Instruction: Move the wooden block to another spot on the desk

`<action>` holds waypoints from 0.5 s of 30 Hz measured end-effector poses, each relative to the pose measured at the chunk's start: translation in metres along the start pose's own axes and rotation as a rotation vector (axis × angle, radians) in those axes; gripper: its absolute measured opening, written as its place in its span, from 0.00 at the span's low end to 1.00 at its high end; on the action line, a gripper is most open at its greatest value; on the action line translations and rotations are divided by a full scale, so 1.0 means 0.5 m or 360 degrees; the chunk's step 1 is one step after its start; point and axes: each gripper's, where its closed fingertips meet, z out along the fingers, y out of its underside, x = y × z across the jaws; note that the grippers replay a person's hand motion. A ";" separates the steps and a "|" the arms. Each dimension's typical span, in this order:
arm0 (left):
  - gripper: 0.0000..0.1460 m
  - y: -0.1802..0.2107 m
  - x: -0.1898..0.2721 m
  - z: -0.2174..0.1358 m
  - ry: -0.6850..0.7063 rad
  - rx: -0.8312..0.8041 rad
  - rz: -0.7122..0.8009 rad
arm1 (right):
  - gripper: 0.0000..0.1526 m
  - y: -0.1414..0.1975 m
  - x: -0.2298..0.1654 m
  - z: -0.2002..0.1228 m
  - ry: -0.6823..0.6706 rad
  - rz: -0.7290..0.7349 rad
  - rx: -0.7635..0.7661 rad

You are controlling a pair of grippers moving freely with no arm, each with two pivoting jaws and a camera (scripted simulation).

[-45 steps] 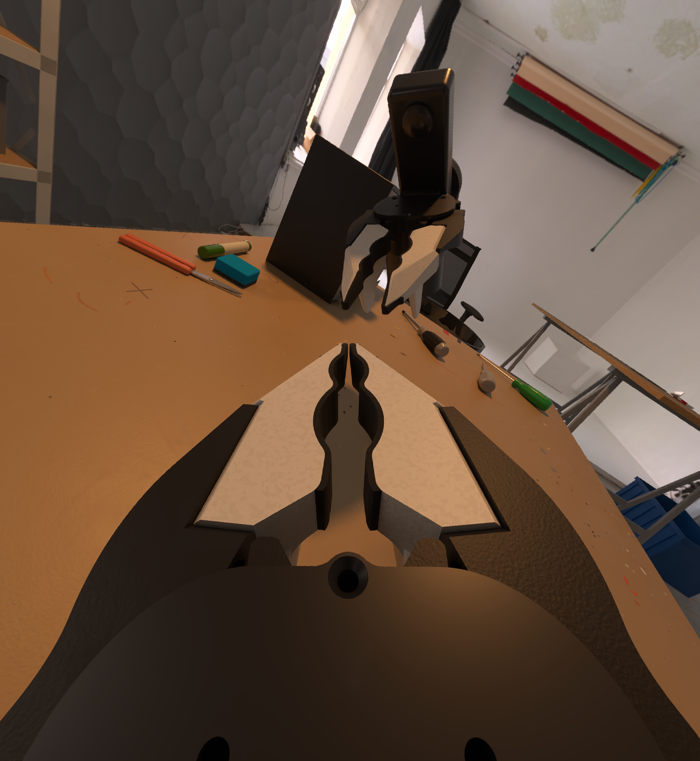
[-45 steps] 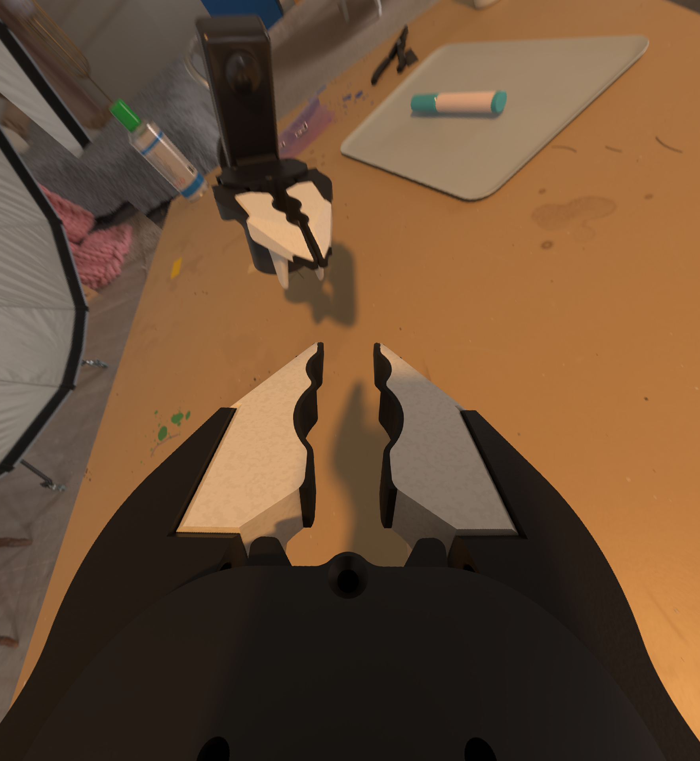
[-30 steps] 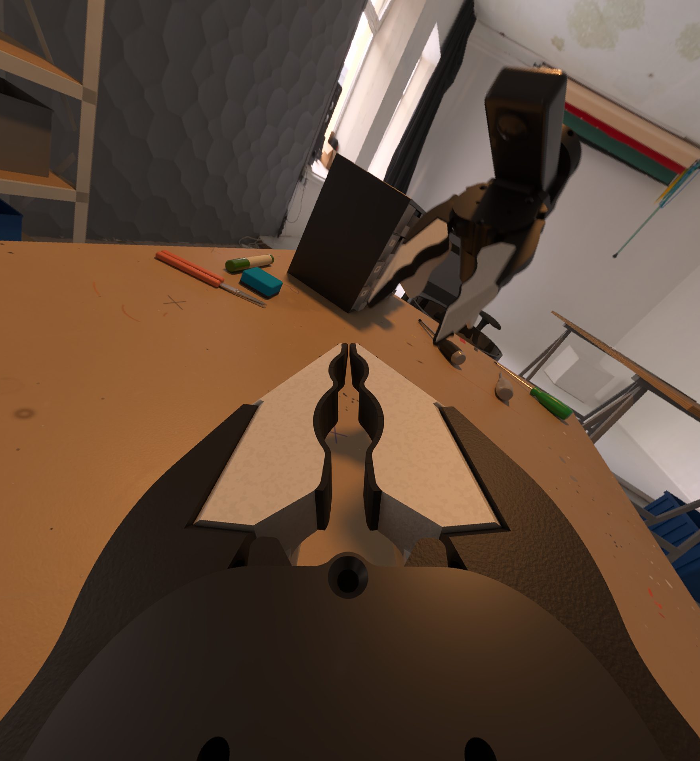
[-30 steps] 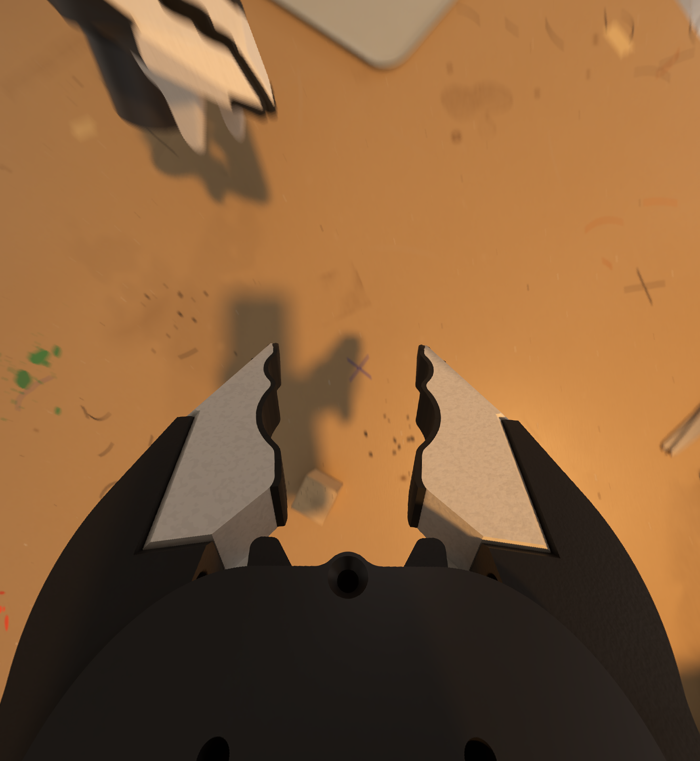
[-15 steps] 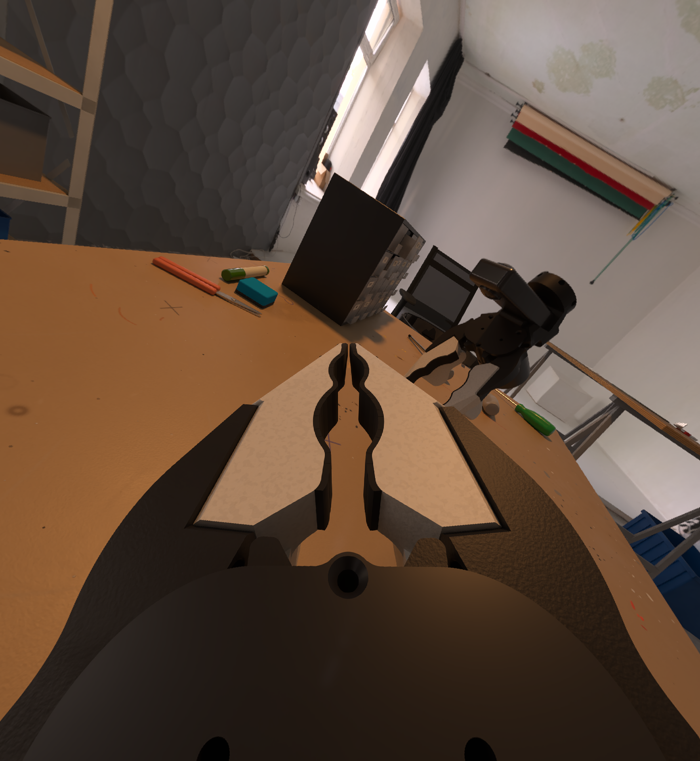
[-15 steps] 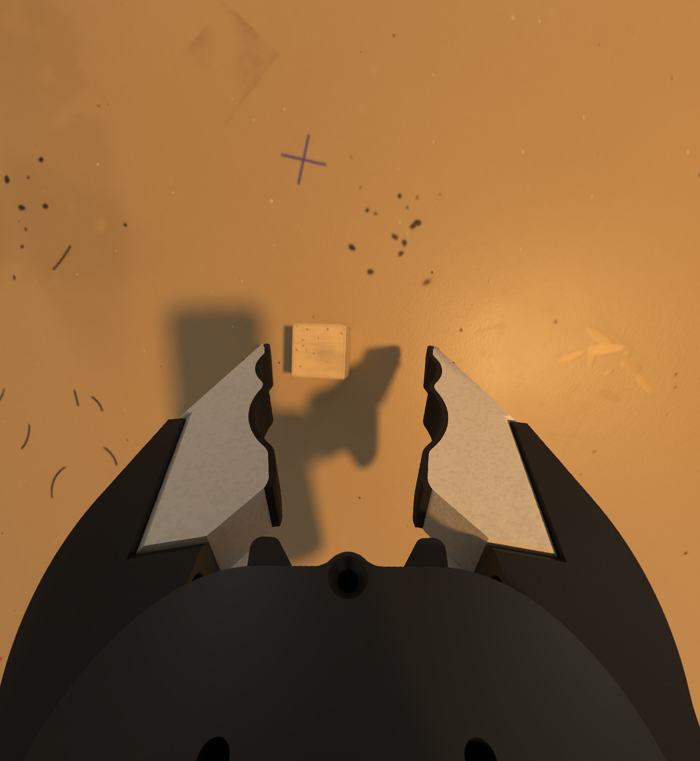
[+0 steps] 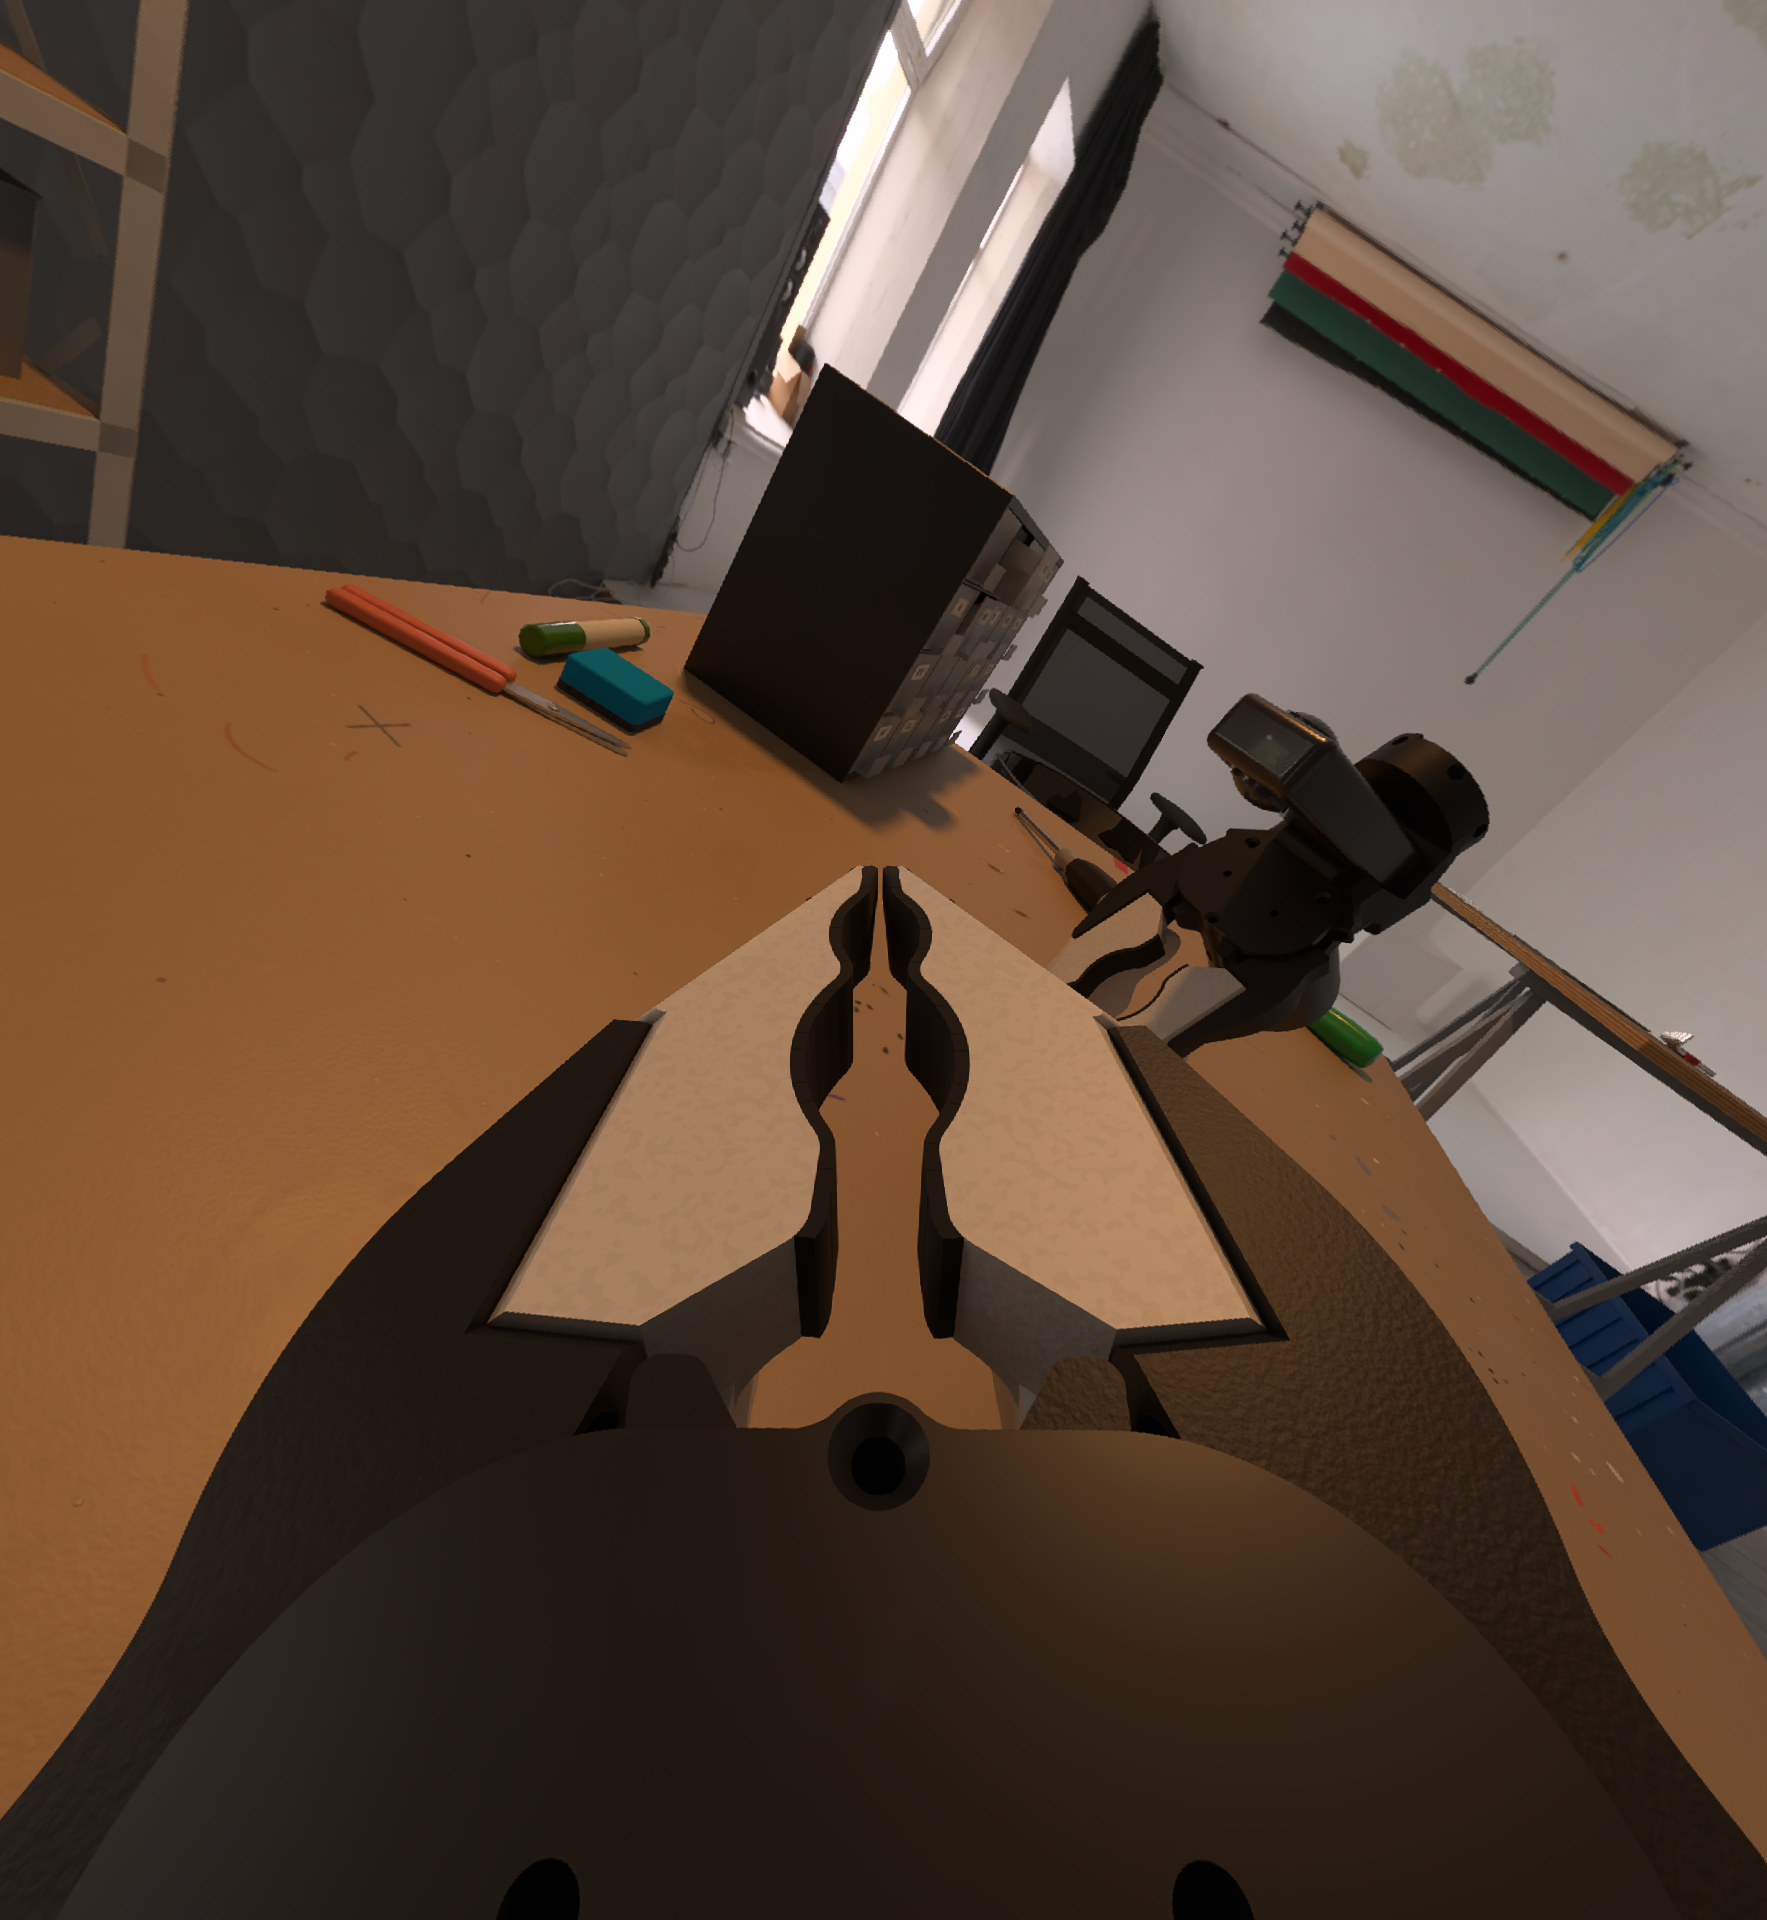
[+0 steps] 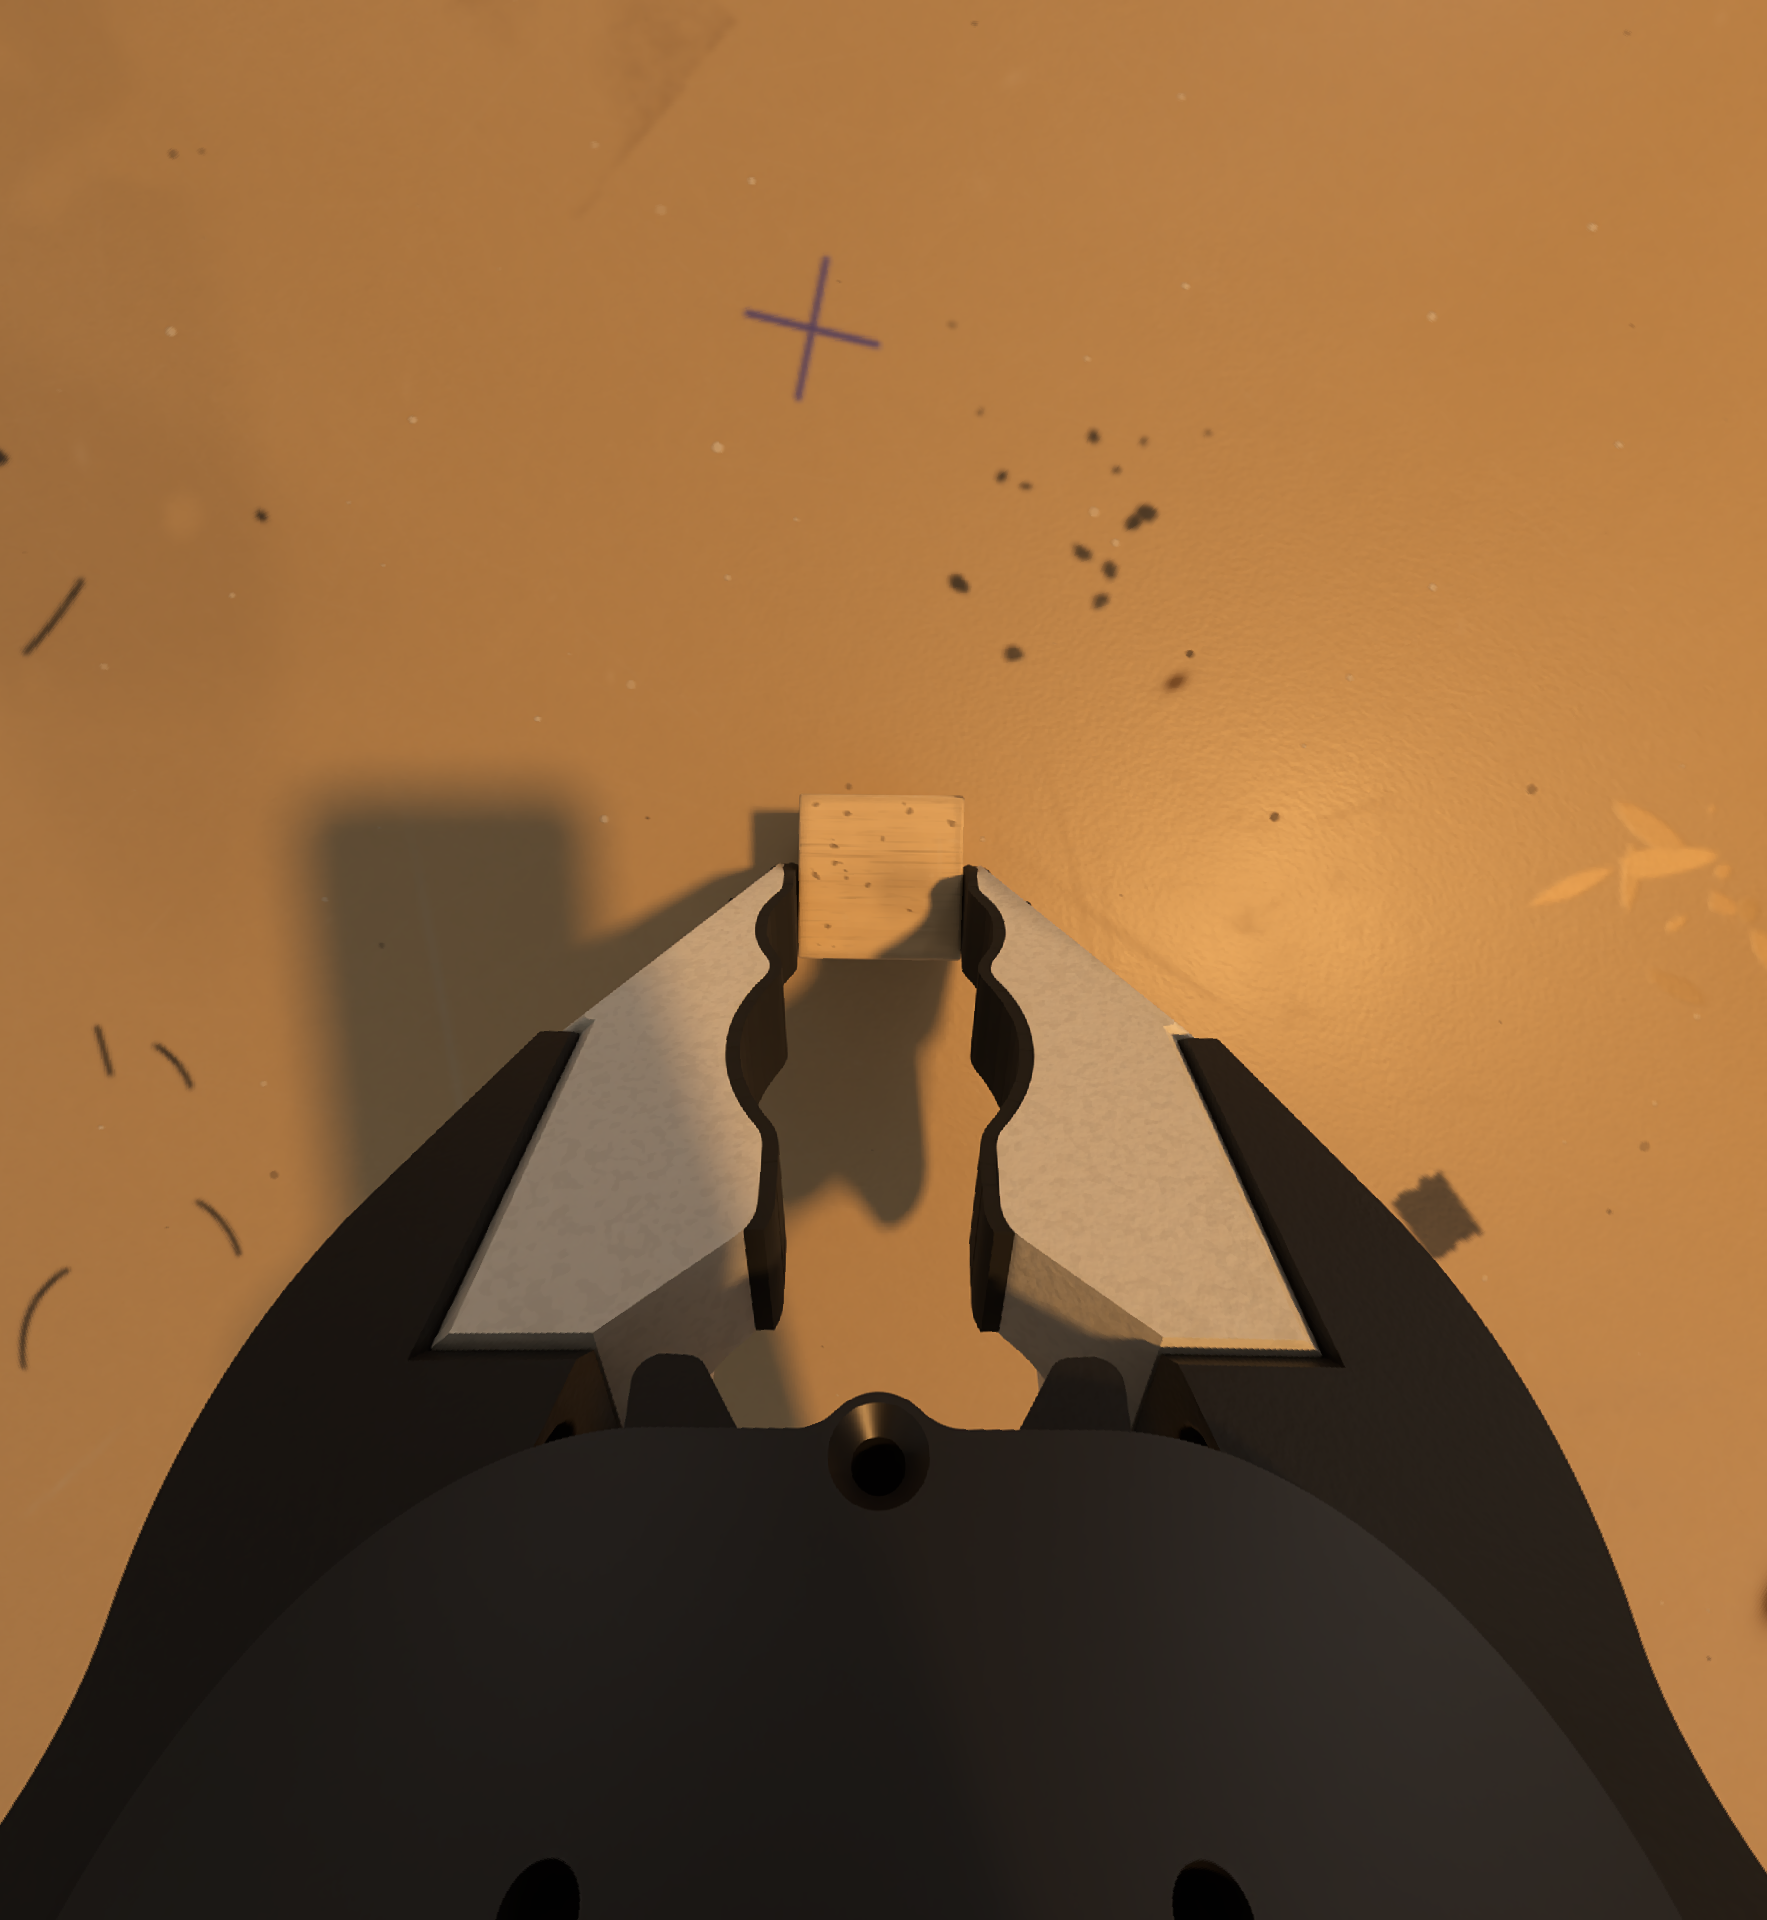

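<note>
A small pale wooden block (image 8: pixel 879 878) sits on the orange desk (image 8: pixel 1378 416). My right gripper (image 8: pixel 879 883) points straight down at the desk, and its two fingertips press on the left and right sides of the block, so it is shut on it. In the left wrist view the right gripper (image 7: pixel 1128 966) is low over the desk at the right, and the block is hidden there. My left gripper (image 7: pixel 879 878) is shut and empty, just above the desk (image 7: pixel 235 935).
A black drawer cabinet (image 7: pixel 858 582) stands at the far edge. Orange-handled scissors (image 7: pixel 422 634), a green marker (image 7: pixel 583 634) and a teal eraser (image 7: pixel 614 686) lie to its left. A screwdriver (image 7: pixel 1055 852) and a green-handled tool (image 7: pixel 1346 1034) lie near the right edge. A purple cross (image 8: pixel 811 327) marks the desk beyond the block.
My right gripper swung to point down at the desk, came over the block, lowered and closed its fingers on it. My left gripper has hardly moved.
</note>
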 end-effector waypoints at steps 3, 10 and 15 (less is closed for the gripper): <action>0.01 0.002 -0.001 0.000 -0.0001 -0.0006 0.0002 | 0.20 -0.007 -0.020 0.004 -0.0041 -0.0067 -0.0008; 0.00 0.001 -0.002 -0.003 0.0000 -0.0004 -0.0004 | 0.20 -0.031 -0.089 0.017 -0.0131 -0.0246 -0.0020; 0.01 0.002 -0.001 -0.002 0.0005 -0.0008 -0.0004 | 0.20 -0.043 -0.101 0.017 -0.0129 -0.0282 0.0013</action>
